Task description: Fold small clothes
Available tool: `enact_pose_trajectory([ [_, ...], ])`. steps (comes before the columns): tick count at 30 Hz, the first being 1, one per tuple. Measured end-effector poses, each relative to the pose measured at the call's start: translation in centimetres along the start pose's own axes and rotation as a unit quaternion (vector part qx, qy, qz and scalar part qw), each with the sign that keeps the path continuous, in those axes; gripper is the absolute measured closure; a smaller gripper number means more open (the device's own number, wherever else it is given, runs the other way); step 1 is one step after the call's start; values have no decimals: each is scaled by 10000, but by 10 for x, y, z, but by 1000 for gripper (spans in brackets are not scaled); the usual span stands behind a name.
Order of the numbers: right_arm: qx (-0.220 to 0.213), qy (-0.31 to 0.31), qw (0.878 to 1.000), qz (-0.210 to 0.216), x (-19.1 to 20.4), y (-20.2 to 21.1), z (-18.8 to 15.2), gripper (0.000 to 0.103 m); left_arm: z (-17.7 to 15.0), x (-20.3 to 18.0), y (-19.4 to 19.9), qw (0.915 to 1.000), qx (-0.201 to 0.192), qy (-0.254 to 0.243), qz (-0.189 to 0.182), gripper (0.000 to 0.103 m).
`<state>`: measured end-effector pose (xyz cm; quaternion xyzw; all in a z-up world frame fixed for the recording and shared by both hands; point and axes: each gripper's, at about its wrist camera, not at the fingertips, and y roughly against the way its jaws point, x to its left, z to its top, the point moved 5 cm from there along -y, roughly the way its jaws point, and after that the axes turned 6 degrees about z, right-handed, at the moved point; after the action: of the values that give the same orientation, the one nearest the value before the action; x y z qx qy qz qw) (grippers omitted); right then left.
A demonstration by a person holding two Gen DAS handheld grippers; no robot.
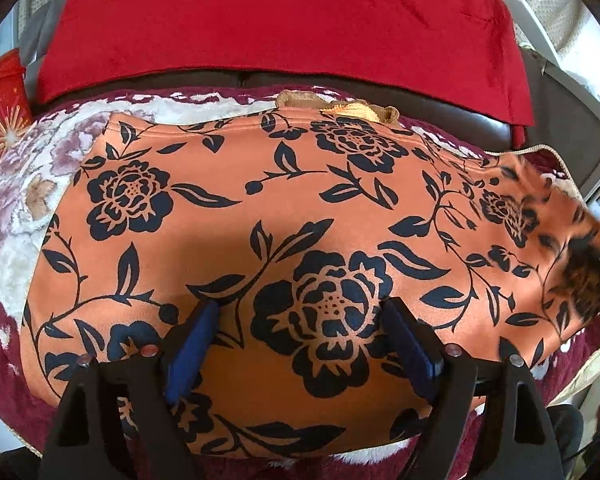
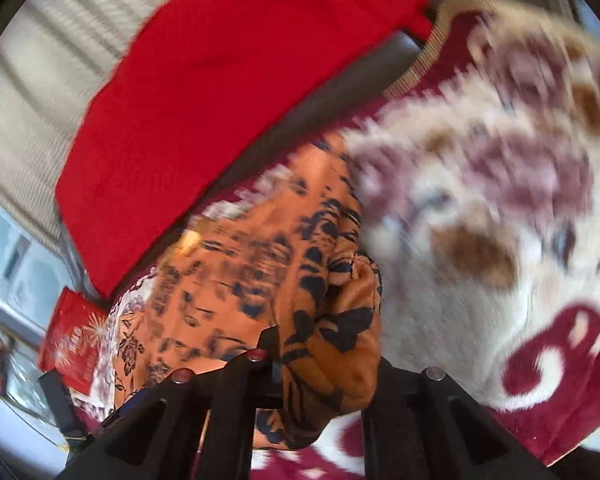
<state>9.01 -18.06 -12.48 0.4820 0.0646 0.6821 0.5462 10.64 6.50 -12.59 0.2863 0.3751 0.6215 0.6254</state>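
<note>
While the left gripper (image 1: 300, 320) hangs over the orange floral garment (image 1: 228, 216), its jaws stand wide apart, blue pads (image 1: 190, 344) either side of a big black flower print, nothing pinched between them; whether the tips touch the cloth cannot be told. Garment lies spread mostly flat on a plush maroon-and-cream blanket (image 1: 16, 208), black flowers and leaves on orange, stitched hem along its far edge. A bit of tan-gold fabric (image 1: 340, 108) peeks out behind that far edge. At the right side of the left wrist view the garment's end is lifted and blurred, raised off the blanket. Right wrist view is heavily motion-blurred: the right gripper (image 2: 320, 364) is closed tight on a bunched fold of the same orange garment, cloth gathered and wrinkled between the black fingers (image 2: 384, 396) and draping down below them. The rest of the garment trails away from that grip toward the left of that view, lying on the blanket. Beyond the blanket a red cloth (image 1: 276, 24) is draped over a dark leather-look backrest (image 1: 440, 108). A red printed box or bag (image 1: 2, 112) with gold starburst marks sits at the far left edge, just beside the blanket. Pale curtain-like fabric shows behind the red cloth.
</note>
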Motion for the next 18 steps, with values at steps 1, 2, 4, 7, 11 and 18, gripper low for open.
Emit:
enact_pose_trajectory([
  [1, -65, 207, 9998, -9, 13, 4, 3, 92, 3, 0, -1, 10000, 4, 58, -81, 18],
  [2, -123, 407, 9991, 4, 28, 7, 7, 93, 4, 6, 3, 9997, -20, 183, -176, 18],
  [4, -247, 802, 9965, 59, 63, 15, 12, 93, 8, 28, 15, 9967, -208, 714, -334, 19],
  [7, -390, 1381, 9894, 236, 120, 19, 12, 93, 12, 76, 37, 9844, -481, 1597, -561, 19],
  [11, -391, 2078, 9753, 645, 199, 16, -9, 93, 7, 142, 62, 9654, -733, 2431, -602, 19],
  [18, 405, 2885, 9502, 1105, 279, -54, -96, 93, -23, 213, 74, 9455, -622, 3116, -717, 19],
])
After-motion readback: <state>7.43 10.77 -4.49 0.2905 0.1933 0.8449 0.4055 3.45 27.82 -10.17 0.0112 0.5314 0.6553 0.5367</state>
